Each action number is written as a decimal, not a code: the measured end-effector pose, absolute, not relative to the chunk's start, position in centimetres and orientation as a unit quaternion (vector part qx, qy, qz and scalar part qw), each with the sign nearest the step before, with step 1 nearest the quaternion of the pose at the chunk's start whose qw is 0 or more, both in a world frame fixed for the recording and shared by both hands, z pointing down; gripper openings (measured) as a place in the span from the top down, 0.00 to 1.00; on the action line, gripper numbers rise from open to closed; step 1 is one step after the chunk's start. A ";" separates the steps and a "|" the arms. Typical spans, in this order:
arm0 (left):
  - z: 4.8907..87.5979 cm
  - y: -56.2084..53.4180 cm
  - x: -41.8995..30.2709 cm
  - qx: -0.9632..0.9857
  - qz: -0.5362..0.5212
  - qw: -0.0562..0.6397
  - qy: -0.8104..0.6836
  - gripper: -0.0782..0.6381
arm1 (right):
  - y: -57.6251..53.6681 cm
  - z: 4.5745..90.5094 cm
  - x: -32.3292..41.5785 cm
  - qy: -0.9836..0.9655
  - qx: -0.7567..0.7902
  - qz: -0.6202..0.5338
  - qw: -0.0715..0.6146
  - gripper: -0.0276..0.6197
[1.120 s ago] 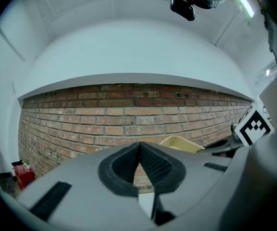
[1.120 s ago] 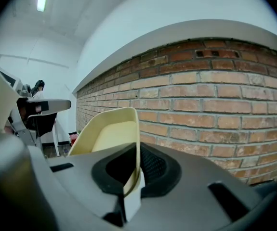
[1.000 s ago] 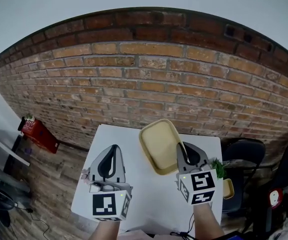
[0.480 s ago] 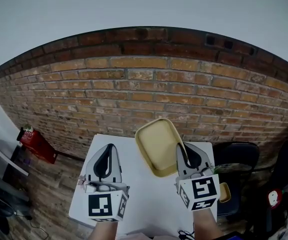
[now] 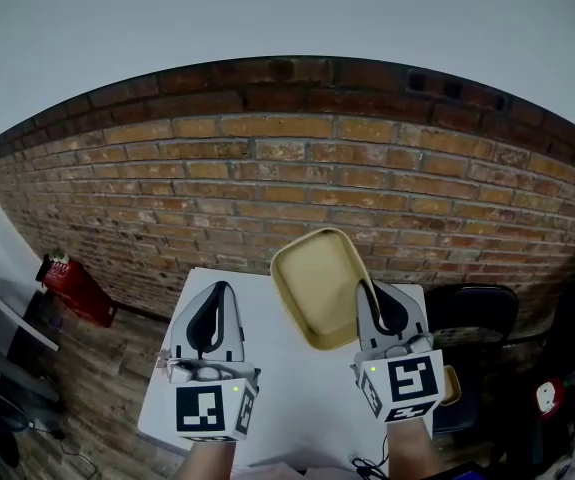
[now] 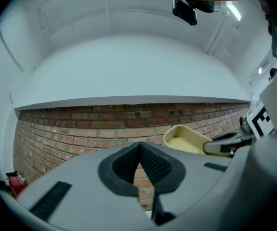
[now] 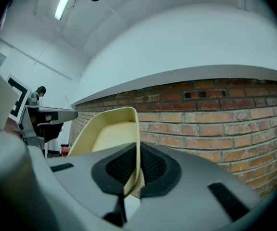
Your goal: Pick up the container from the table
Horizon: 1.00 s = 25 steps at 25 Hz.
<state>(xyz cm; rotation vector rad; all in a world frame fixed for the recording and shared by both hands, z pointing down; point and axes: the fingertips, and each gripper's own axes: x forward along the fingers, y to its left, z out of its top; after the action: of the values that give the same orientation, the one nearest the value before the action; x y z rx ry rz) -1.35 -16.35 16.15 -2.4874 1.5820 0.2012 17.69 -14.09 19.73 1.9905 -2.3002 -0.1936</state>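
Evidently the right gripper [image 5: 370,290] clamps the container [image 5: 315,286] wall between its fingers to hold it off the table [image 5: 297,398]; the left gripper [image 5: 218,291] fingers meet, empty.

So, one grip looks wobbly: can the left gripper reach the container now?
Probably yes. The container, held up by the right gripper, has its left rim free, with nothing between it and the left gripper. Those jaws are shut and empty, so they must open first.

Studio-like workroom: brick wall [image 5: 267,168], white table [image 5: 297,403] (tube light [image 7: 63,4] overhead).
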 end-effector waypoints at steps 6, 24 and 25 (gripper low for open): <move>15.8 -16.2 -1.2 -0.839 0.070 0.095 0.531 0.88 | -14.1 19.9 17.5 -0.755 0.650 -0.070 0.055 0.95; 16.0 -16.7 -0.8 -0.845 0.072 0.093 0.522 0.88 | -14.2 19.7 17.6 -0.752 0.653 -0.071 0.051 0.95; 16.0 -16.7 -0.7 -0.845 0.072 0.093 0.521 0.88 | -14.3 19.7 17.6 -0.751 0.654 -0.070 0.052 0.95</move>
<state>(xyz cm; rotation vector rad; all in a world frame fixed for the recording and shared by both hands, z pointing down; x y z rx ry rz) -0.74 -16.73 16.01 -2.5088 1.5472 0.2130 17.63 -14.25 19.74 1.9899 -2.2863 -0.2125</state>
